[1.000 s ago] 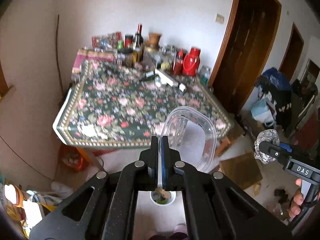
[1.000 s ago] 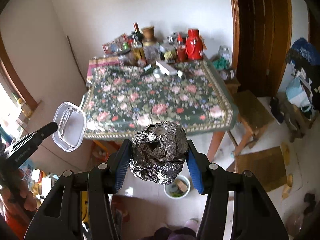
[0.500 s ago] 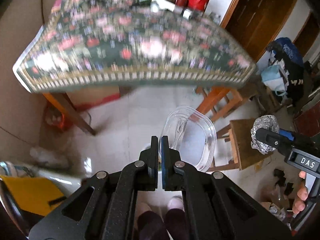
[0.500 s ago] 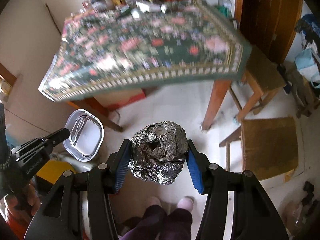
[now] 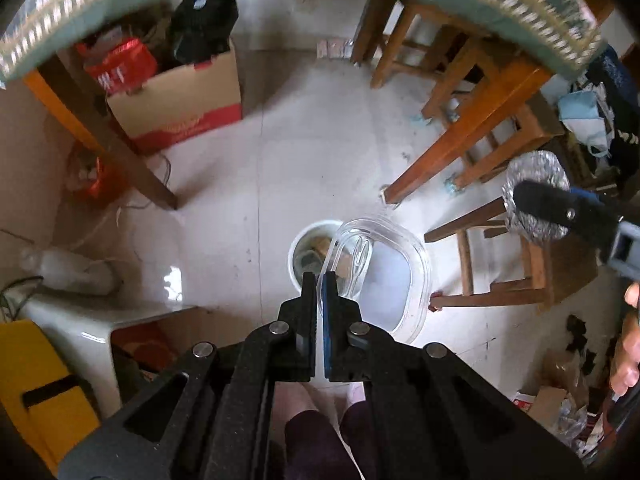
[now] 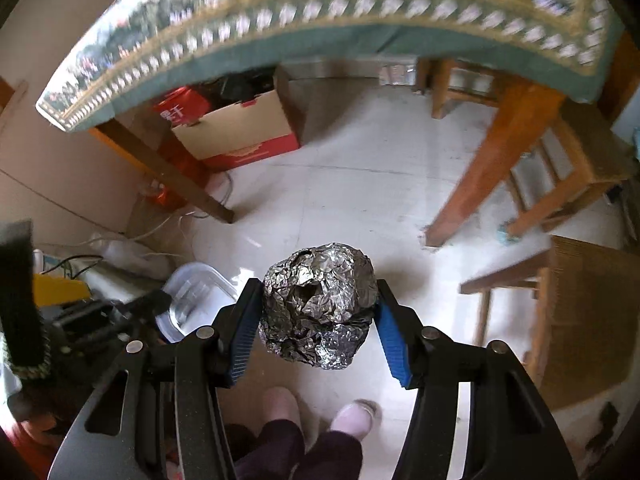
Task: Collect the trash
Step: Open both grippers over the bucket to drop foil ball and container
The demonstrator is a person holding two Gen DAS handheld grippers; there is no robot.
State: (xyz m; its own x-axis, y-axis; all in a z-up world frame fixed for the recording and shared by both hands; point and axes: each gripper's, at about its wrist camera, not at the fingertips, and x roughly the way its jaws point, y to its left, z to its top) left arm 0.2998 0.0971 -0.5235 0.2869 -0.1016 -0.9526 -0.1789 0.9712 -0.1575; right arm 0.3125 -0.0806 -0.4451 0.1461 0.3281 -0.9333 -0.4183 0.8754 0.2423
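My left gripper is shut on the rim of a clear plastic container, which hangs tilted over a small white bin with scraps in it on the floor. The right wrist view shows the same container low on the left. A crumpled foil ball sits between the blue pads of my right gripper; its jaws are opening, and both pads still touch the ball. From the left wrist, that foil ball appears at the right, beside the bin and higher.
The floral tablecloth's edge hangs overhead. Under the table stand a cardboard box and wooden table legs. Wooden stools are at the right, a yellow object at the left. The person's feet are below.
Both grippers have dropped from above the table to below its edge and tipped toward the floor. The white bin now lies close under the container. The foil ball stays between the right pads.
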